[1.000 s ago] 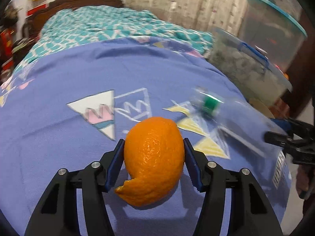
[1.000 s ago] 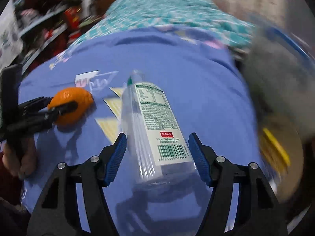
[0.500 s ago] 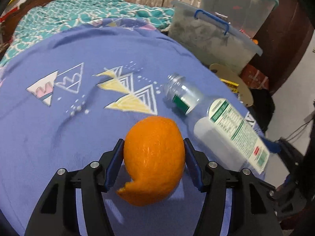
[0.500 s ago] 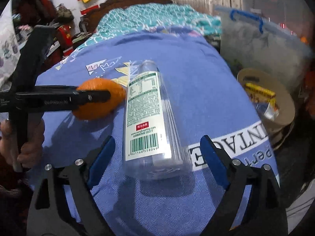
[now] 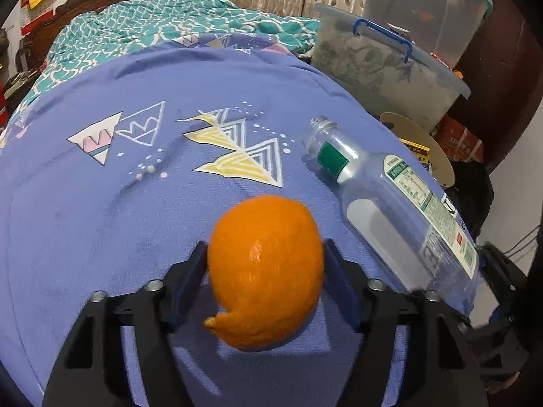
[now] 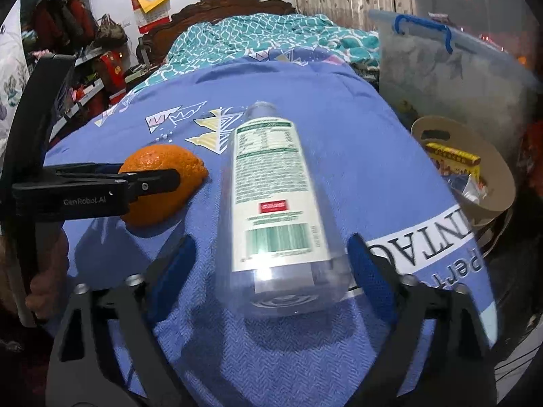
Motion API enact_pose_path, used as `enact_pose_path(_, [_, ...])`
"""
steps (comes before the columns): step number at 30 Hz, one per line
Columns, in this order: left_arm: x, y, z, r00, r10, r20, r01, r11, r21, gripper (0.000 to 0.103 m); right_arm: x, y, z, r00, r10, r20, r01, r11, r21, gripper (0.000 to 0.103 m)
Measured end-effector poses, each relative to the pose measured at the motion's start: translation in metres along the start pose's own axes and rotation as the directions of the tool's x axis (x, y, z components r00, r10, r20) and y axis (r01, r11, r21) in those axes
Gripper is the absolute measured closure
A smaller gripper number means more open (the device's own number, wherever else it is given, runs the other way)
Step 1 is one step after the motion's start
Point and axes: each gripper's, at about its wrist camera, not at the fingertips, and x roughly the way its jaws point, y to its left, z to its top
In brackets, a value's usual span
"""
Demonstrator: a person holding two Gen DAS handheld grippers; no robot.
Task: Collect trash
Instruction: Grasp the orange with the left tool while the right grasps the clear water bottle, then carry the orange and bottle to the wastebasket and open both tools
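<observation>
An orange peel, shaped like a whole fruit (image 5: 264, 271), sits between the blue pads of my left gripper (image 5: 264, 249), which is shut on it just over the blue blanket (image 5: 101, 203). In the right wrist view the peel (image 6: 163, 183) and left gripper (image 6: 149, 183) appear at the left. A clear empty bottle with a green-and-white label (image 6: 271, 183) lies on the blanket, neck pointing away. My right gripper (image 6: 271, 240) straddles its base with jaws closing. A gap shows at the left pad. The bottle (image 5: 390, 210) lies right of the peel.
Clear plastic storage bins (image 5: 390, 64) stand beside the bed on the right. Below them sits a round cardboard tub (image 6: 488, 156) with wrappers inside. A teal quilt (image 5: 169, 23) and a carved headboard lie at the far end. Cluttered shelves line the left.
My right jaws spread wide off the bottle, leaving it lying on the blanket, then narrowed around its base. The left gripper carried the peel rightward, close to the bottle.
</observation>
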Motion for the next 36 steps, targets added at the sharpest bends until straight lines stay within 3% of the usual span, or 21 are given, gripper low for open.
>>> enact_pose_path(1, [0.000,-0.002,0.000,1.000,-0.009,-0.002,0.009,1.000,0.007,0.049,0.001,-0.001,0.000,1.000,0.008,-0.002,-0.008,1.000,0.007,0.039])
enact_pose_path(7, [0.005,-0.014,0.010,0.998,-0.057,-0.026,0.058,0.998,0.033,0.053,-0.006,-0.006,0.002,0.998,0.015,0.057,-0.017,0.999,0.047,0.040])
enact_pose_path(14, [0.022,-0.060,0.044,0.991,-0.127,-0.048,0.131,0.985,0.112,0.053,-0.023,-0.028,0.002,0.988,-0.072,0.138,0.060,0.994,0.091,0.040])
enact_pose_path(23, [0.071,-0.175,0.100,0.980,-0.174,-0.101,0.197,0.931,0.307,0.053,-0.046,-0.119,0.011,0.961,-0.218,0.169,0.170,0.950,0.261,0.040])
enact_pose_path(28, [0.110,-0.233,0.138,0.970,-0.201,-0.140,0.238,0.905,0.353,0.052,-0.044,-0.180,0.034,0.947,-0.274,0.168,0.207,0.920,0.334,0.040])
enact_pose_path(32, [0.143,-0.263,0.161,0.970,-0.190,-0.154,0.234,0.904,0.358,0.050,-0.026,-0.224,0.051,0.943,-0.287,0.168,0.213,0.909,0.357,0.039])
enact_pose_path(35, [0.178,-0.275,0.168,0.971,-0.142,-0.191,0.202,0.918,0.343,0.036,0.001,-0.247,0.061,0.951,-0.297,0.081,0.253,0.904,0.346,0.037])
enact_pose_path(36, [0.187,-0.275,0.167,0.972,-0.117,-0.206,0.183,0.924,0.337,0.033,0.007,-0.253,0.062,0.951,-0.304,0.058,0.266,0.899,0.348,0.031])
